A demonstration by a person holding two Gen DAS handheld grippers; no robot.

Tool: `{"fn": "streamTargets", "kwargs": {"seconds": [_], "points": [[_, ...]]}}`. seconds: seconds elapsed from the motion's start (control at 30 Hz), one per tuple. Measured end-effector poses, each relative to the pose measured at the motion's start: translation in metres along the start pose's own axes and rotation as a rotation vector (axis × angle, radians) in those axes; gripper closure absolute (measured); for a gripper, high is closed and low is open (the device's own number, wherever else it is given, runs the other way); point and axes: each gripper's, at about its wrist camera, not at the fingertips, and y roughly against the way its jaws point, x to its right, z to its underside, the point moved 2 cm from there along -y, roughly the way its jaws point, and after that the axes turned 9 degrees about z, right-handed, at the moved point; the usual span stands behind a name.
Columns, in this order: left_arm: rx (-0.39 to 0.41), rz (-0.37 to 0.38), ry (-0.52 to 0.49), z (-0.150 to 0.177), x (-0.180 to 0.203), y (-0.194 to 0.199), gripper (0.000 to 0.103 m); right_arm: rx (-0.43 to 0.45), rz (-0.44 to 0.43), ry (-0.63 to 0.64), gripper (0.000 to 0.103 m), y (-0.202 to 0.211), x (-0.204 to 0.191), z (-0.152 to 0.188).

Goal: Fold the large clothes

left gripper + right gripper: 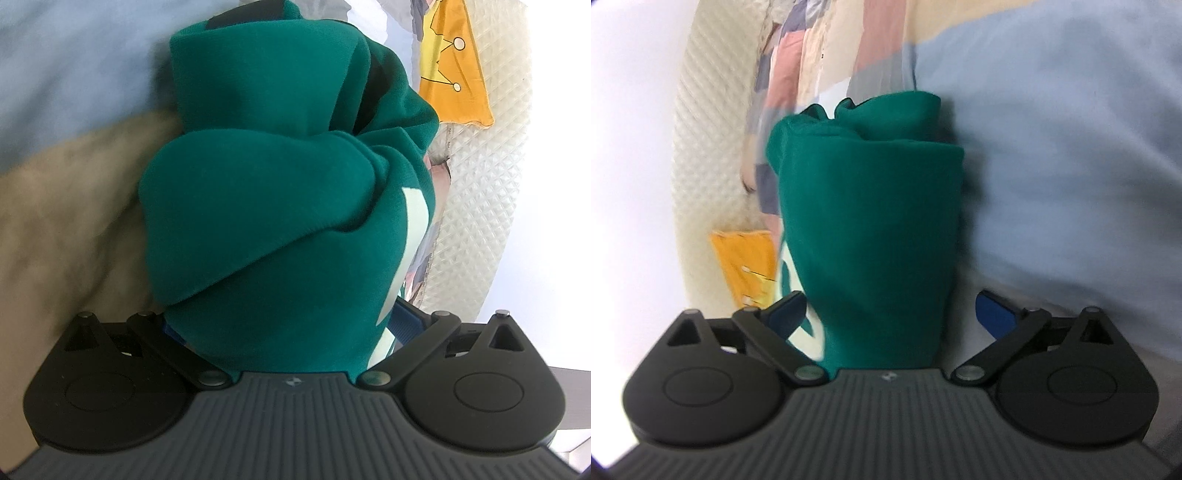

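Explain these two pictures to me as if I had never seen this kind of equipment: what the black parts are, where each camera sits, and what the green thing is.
Each picture comes from a camera mounted on a hand-held two-finger tool, looking forward along its fingers. The black ribbed parts at the bottom are the tools themselves.

In the left tool's view, the left gripper is closed on a bunched teal-green knitted garment, which hides its blue fingers almost fully.

In the right tool's view, the right gripper stands open: its blue fingers sit apart from the same garment between them.

Underneath lies a pale blue and beige bedcover, with an orange printed cloth nearby.
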Motion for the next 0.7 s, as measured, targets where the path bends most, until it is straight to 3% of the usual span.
{"fn": "streamTargets", "kwargs": {"seconds": [0.2, 0.3, 0.43, 0.5, 0.57, 0.7], "points": [[0.035, -0.018, 0.0, -0.013, 0.005, -0.006, 0.001, -0.021, -0.016, 0.009, 0.0, -0.031, -0.017, 0.001], [0.039, -0.029, 0.009, -0.018, 0.008, -0.011, 0.001, -0.042, -0.019, 0.035, 0.0, -0.024, -0.015, -0.008], [0.054, -0.049, -0.038, -0.021, 0.018, -0.017, 0.01, -0.062, -0.033, 0.053, 0.0, -0.04, -0.023, -0.012], [0.059, -0.049, -0.065, -0.021, 0.024, -0.018, 0.018, -0.062, -0.04, 0.081, 0.004, -0.044, -0.029, -0.012], [0.058, -0.047, -0.085, -0.021, 0.029, -0.017, 0.026, -0.054, -0.05, 0.105, 0.017, -0.044, -0.03, -0.014], [0.034, -0.053, -0.129, -0.022, 0.041, -0.017, 0.029, -0.051, -0.058, 0.126, 0.027, -0.049, -0.045, -0.023]]}}
